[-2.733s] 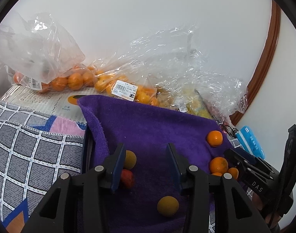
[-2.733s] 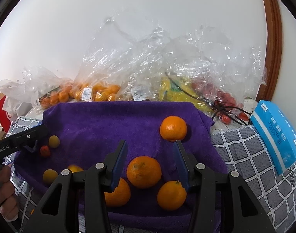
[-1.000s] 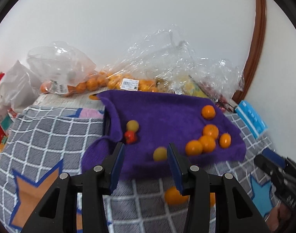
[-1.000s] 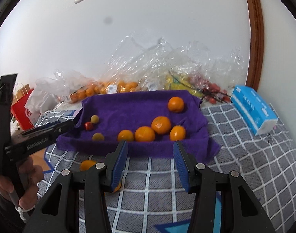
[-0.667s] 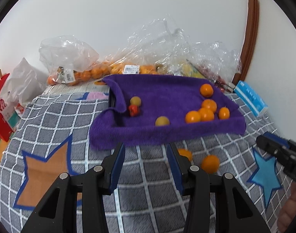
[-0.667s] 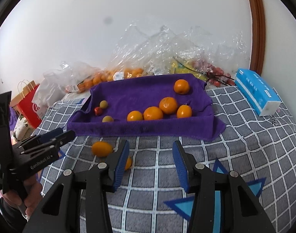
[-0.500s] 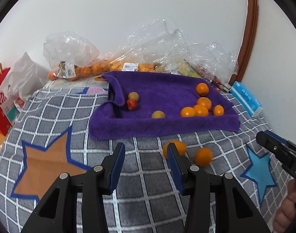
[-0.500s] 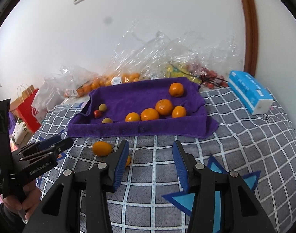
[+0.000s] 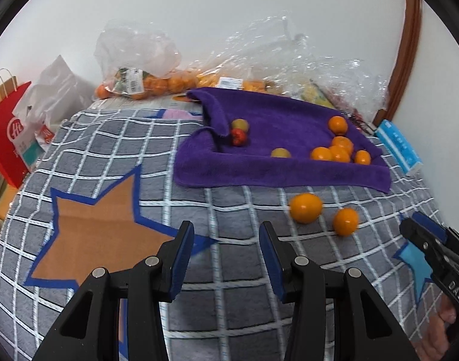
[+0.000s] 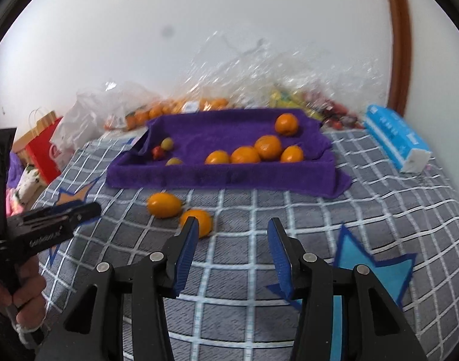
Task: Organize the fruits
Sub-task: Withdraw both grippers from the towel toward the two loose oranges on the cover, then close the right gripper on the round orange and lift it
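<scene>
A purple towel-lined tray (image 9: 259,174) (image 10: 217,177) holds several oranges (image 9: 337,150) (image 10: 268,147), yellow-green fruits (image 9: 240,124) and a small red fruit (image 9: 238,137). Two oranges (image 9: 306,207) (image 9: 345,221) lie loose on the grey checked blanket in front of the tray; the right wrist view shows them as oranges (image 10: 164,205) (image 10: 201,221). My left gripper (image 9: 226,240) is open and empty, short of the loose oranges. My right gripper (image 10: 232,234) is open and empty, its left finger overlapping the nearer orange in the picture. Each gripper shows at the edge of the other's view.
Clear plastic bags of oranges and other fruit (image 9: 175,81) (image 10: 217,102) line the wall behind the tray. A blue tissue pack (image 9: 399,147) (image 10: 395,138) lies at the right. A red paper bag (image 9: 7,126) stands off the blanket's left edge.
Both grippers have pulled back from the tray and dropped lower, so the tray looks smaller and the two loose oranges on the blanket have come into view.
</scene>
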The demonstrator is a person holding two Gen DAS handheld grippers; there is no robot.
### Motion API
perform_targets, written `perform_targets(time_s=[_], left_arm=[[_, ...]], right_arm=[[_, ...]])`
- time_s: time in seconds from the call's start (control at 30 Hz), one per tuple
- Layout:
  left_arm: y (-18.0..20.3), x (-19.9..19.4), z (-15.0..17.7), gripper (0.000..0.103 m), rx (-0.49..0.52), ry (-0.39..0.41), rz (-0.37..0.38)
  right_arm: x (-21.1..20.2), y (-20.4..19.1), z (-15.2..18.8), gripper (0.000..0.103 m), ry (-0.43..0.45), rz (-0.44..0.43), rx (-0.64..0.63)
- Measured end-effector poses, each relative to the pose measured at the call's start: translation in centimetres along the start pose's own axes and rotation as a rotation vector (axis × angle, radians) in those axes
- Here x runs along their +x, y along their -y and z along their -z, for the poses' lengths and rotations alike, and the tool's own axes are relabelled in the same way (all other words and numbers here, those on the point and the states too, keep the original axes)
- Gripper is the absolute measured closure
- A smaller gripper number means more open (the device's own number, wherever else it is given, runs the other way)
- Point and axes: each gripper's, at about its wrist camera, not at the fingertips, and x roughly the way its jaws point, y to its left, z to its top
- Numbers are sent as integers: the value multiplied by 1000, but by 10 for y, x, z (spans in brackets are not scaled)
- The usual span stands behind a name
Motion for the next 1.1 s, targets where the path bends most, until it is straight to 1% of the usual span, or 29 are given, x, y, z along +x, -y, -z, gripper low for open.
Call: perform_targets(time_s=[0.23,0.37,0.43,0.53,0.63,0.83,0.97,1.1], left_arm=[[-19,16,-7,60,-23,-2,-3],[-22,27,1,60,-8,1,21],[-23,29,1,60,-14,-17,49],[-24,27,2,60,-26,2,58],[-25,29,2,60,-34,-5,69],[-25,31,2,60,-31,-14,81],[-27,32,2,60,-39,-19,87],[-28,32,1,60,-43,-21,91]], right_arm=[[19,-9,1,56,-39,7,-16],[29,-7,1,56,-51,20,12],[33,-4,1,56,-58,22,33],[41,-4,-1,56,-74,21,37],[47,-8,-3,56,-84,5,29],[52,-17,-4,56,-77,-30,3],[62,-22,-6,56,-98,-35,-19],[73,-25,-6,56,-137,-42,-25]])
